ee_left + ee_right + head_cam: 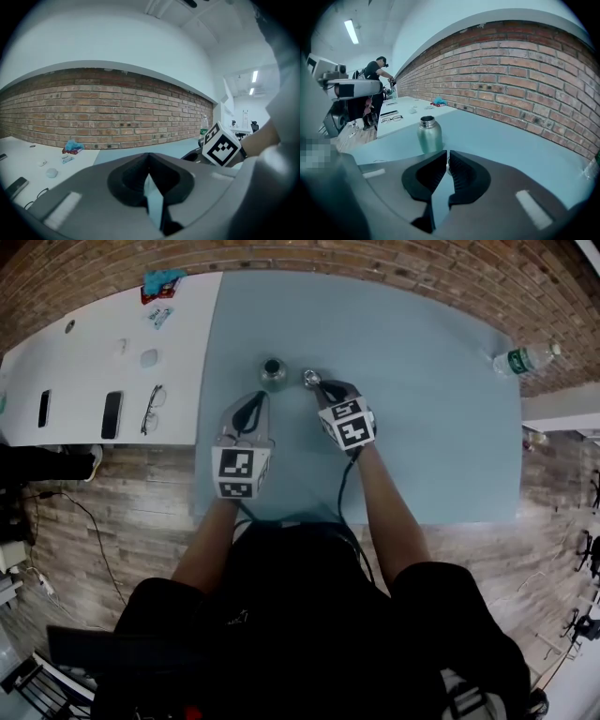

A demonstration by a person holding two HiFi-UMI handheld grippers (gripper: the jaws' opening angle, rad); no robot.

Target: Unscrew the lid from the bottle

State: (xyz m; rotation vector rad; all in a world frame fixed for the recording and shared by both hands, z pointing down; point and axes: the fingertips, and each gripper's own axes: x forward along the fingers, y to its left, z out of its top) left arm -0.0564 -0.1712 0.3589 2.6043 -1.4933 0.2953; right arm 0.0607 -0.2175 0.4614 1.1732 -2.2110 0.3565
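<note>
Holding a gripper in each hand, you have both of them over the near half of the blue desk (422, 427), side by side and pointing away from you toward the brick wall (394, 263). The bottle (273, 374), a metal flask, stands upright on the desk just beyond the tips of your left gripper (260, 401), and its mouth is open with no lid on it. The right gripper view shows the same bare neck on the bottle (430, 136), ahead of the jaws and a little to their left. The lid (311, 379) is a small silvery round piece just to the right of the bottle and apart from it, right at the tips of your right gripper (323, 386); the head view does not settle whether the tips touch it. On your left gripper (149, 161) the jaws are closed tight against each other and nothing is caught between them. On your right gripper (446, 157) the jaws are drawn almost together, with only a thin slit left between the ribbed pads and nothing clamped there. From the left gripper view you can see the marker cube (220, 146) of your right gripper close by on the right. A plastic water bottle (523, 359) lies at the far right corner of the blue desk, well apart from both grippers. To your left, the white desk (75, 371) carries two phones (112, 414) and a pair of glasses (153, 409).
</note>
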